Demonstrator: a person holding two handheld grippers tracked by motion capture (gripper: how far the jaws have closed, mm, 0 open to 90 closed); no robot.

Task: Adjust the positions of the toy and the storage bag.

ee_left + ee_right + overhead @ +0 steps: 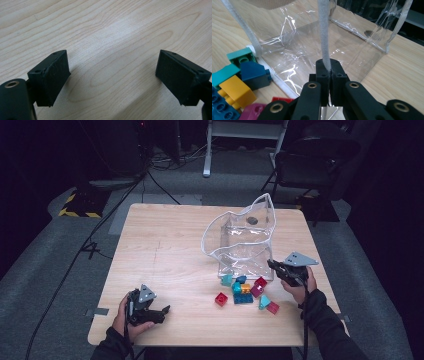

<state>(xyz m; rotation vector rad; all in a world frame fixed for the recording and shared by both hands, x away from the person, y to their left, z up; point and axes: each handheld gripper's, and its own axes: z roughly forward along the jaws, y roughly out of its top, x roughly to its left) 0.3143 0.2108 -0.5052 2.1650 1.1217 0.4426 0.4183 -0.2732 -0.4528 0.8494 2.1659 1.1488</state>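
one clear bag [240, 245] upright, mouth up; right gripper [329, 72] fingers clamped on rim.

My right gripper [274, 265] low at table's right, jaws pinched together on white bag rim [323, 37], hand wrapped round its body. My left gripper [162, 310] near table's front edge, jaws apart, empty, resting low.

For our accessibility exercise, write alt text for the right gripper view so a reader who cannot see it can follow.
The right gripper has its black jaws shut on the white edge band of a clear plastic bag lying open on a wooden table. To the left, toy bricks in teal, dark blue, yellow, magenta and red are heaped beside the bag.
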